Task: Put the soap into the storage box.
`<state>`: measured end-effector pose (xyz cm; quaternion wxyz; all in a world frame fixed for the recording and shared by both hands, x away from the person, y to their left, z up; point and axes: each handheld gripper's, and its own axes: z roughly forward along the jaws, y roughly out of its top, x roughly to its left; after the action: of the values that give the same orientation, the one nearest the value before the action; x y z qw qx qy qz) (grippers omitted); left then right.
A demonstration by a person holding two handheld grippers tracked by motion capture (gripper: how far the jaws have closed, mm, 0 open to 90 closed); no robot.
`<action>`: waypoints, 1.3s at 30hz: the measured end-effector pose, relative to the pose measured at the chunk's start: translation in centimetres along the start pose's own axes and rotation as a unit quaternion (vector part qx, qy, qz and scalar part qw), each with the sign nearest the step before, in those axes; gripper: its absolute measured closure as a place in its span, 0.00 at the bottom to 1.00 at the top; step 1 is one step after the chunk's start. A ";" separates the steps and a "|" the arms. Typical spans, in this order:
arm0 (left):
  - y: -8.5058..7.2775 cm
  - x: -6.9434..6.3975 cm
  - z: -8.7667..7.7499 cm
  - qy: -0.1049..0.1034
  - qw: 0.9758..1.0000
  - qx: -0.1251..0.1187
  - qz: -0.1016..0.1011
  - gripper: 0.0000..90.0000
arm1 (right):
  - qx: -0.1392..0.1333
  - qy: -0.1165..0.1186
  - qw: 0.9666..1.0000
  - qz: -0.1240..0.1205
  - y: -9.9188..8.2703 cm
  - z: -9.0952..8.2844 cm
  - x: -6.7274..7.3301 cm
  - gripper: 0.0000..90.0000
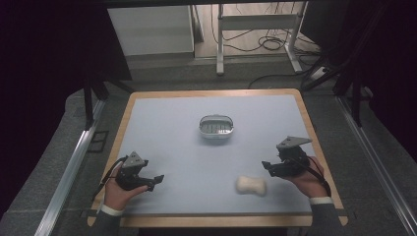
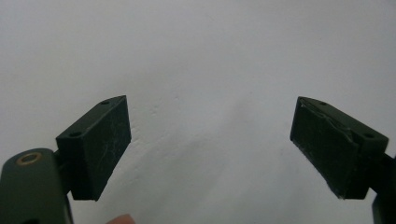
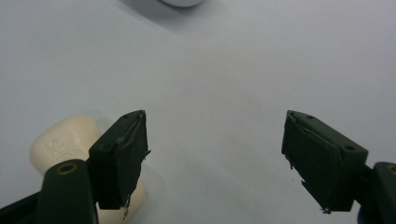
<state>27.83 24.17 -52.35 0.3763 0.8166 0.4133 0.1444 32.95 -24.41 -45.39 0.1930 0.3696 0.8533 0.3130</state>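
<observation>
Right gripper (image 1: 265,166): jaws spread, nothing between them, just beside the cream waisted bar of soap (image 1: 251,185) lying free on the pale blue table top (image 1: 172,142).
Left gripper (image 1: 156,180): jaws spread wide, empty.
Progress: soap not yet gripped; white oval soap dish (image 1: 215,129) sits well apart, apparently empty.
Left to do: probably grasp, carry, place.

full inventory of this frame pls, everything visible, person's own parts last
soap bar: 1, cream, near right of table, just left of the right tongs, untouched
soap dish: 1, white-grey with slotted insert, table centre, empty
table: 1, pale blue top with wood edge, centre
desk frame: 1, white, floor behind table
cables: several, black, floor behind table
left tongs: 1, black, near left, open, empty
right tongs: 1, black, near right, open, empty
hands: 2, white cuffs and grey sleeves, bottom edge
</observation>
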 end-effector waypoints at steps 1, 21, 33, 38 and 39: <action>0.0 0.0 0.0 -0.003 1.000 0.000 0.000 0.14 | 0.003 0.000 1.000 -0.002 0.1 0.1 0.1 0.25; 0.0 0.0 0.0 -0.002 1.000 0.001 0.002 0.14 | 0.055 0.047 0.995 -0.073 1.9 1.0 3.1 0.26; 0.0 -0.1 0.2 -0.004 1.000 0.005 0.004 0.14 | 0.094 0.064 0.989 -0.091 1.6 2.3 4.7 0.26; 0.0 -0.1 0.3 -0.004 1.000 0.006 0.005 0.14 | 0.106 0.075 0.986 -0.101 1.5 2.7 5.2 0.26; 0.0 -0.1 0.3 -0.003 1.000 0.007 0.006 0.14 | 0.107 0.076 0.986 -0.104 1.5 2.8 5.2 0.26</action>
<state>27.94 23.94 -52.59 0.3712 0.8220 0.4084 0.1409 31.85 -18.63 -46.91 0.1182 0.2727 0.9278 0.2254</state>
